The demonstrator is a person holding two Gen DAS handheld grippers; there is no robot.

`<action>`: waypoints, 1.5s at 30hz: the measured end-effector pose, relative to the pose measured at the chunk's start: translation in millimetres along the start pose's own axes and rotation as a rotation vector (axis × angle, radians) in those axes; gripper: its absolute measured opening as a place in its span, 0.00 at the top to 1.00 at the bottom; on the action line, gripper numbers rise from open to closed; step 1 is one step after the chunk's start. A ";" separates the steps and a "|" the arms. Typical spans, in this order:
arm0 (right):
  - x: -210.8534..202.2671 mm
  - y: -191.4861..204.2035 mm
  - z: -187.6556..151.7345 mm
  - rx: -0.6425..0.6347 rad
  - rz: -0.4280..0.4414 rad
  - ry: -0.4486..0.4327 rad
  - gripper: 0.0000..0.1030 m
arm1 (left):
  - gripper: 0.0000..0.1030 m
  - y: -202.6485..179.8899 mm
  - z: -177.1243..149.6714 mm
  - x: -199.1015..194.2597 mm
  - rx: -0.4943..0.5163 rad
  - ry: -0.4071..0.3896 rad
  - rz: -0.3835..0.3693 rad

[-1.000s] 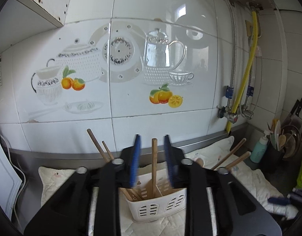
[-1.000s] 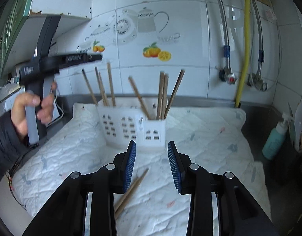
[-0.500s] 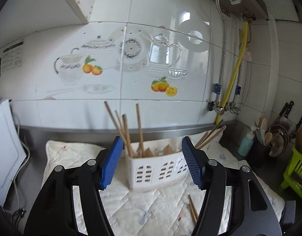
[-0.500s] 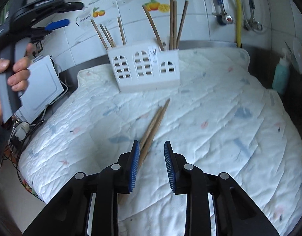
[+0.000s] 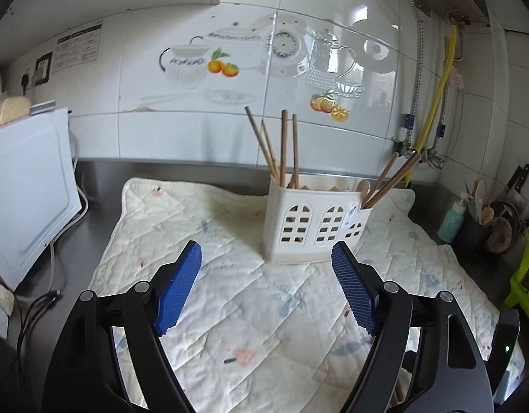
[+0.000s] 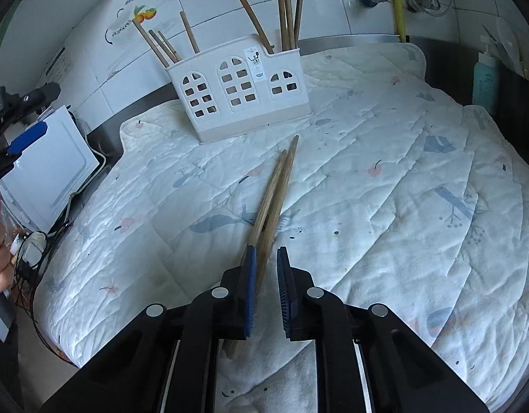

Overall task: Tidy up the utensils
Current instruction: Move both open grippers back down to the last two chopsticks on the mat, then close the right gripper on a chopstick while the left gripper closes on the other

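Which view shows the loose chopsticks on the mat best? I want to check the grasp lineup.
The right wrist view: the chopsticks lie in plain sight on the quilted mat, their near ends between the right tool's narrowly parted fingers. The left wrist view barely shows them; the open left tool faces the utensil holder.

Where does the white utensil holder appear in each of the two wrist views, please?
Left wrist: the white utensil holder stands right of centre, beyond the open tongs, on the quilted mat.
Right wrist: the holder stands upper centre, behind two loose chopsticks.
Shared landmark: the yellow hose on the tiled wall.
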State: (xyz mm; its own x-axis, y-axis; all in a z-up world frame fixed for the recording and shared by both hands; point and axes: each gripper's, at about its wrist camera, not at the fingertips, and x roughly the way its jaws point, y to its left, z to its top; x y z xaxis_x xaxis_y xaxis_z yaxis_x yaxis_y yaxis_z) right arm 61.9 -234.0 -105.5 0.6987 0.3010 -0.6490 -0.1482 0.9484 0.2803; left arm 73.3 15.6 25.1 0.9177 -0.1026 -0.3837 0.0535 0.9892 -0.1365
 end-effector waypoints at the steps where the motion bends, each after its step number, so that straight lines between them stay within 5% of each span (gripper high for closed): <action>1: 1.2 -0.2 -0.1 0.003 -0.002 0.002 0.88 | 0.24 3.2 -3.0 -0.8 -0.008 0.006 0.002; 21: 17.8 1.3 -1.4 0.098 -0.008 0.024 0.92 | 0.21 9.4 -40.1 -7.4 -0.022 0.069 0.027; 40: -16.1 -31.8 -9.8 0.036 -0.101 -0.058 0.94 | 0.22 -59.5 -110.7 -3.6 0.084 0.234 -0.112; 45: -21.1 -46.5 -13.5 0.037 -0.094 -0.056 0.93 | 0.36 -89.2 -133.6 3.1 0.125 0.289 -0.170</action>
State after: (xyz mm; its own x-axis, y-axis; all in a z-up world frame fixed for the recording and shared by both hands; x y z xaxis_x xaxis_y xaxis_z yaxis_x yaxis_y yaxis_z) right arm 44.7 -283.2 -114.5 0.7467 0.2038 -0.6332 -0.0548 0.9675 0.2467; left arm 18.7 -87.0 -85.9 0.7432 -0.2741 -0.6103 0.2595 0.9589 -0.1146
